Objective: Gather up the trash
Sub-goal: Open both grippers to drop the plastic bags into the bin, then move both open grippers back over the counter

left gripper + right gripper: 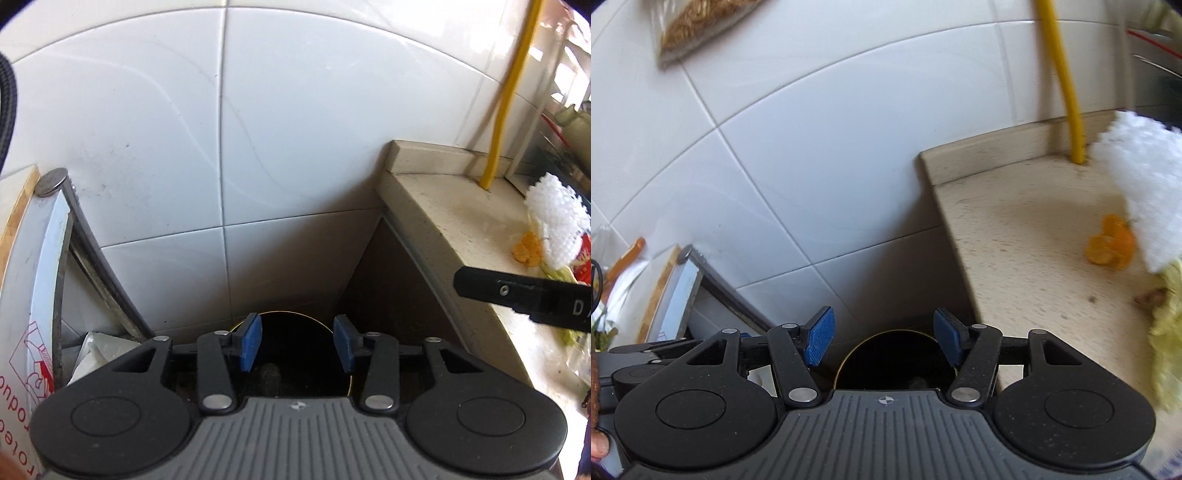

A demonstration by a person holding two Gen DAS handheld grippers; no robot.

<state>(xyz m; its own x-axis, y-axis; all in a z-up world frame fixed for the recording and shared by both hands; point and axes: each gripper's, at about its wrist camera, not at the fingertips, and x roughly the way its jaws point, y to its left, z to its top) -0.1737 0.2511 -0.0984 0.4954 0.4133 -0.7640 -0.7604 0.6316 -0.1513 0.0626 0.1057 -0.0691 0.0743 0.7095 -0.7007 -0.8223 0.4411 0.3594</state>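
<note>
While both grippers, left (297,345) and right (882,338), are held spread and empty above the dark bin (295,350), orange peel (1112,247) is seen on the counter (1015,236).

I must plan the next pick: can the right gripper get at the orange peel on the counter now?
Probably yes: the right gripper is open and empty, and the orange peel lies uncovered on the counter, beside the white foam net.
</note>
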